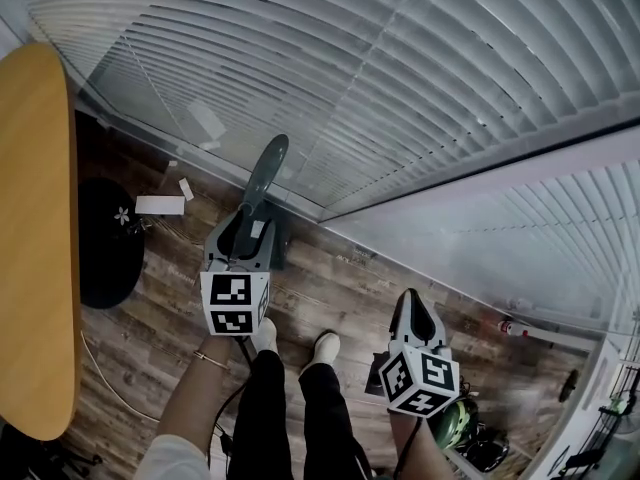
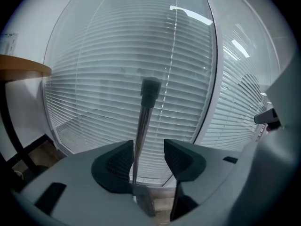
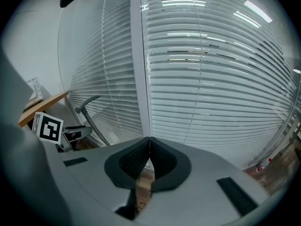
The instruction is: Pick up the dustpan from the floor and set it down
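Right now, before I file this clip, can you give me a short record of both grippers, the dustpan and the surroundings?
left gripper: jaws apart, not clamped
between left jaws: dustpan handle, upright, close against one pad, with a gap to the other
right gripper: jaws together, nothing between them
backdrop: window blinds right behind the handle
floor: wood planks
table: wooden, at the person's left
stage: handle not yet gripped
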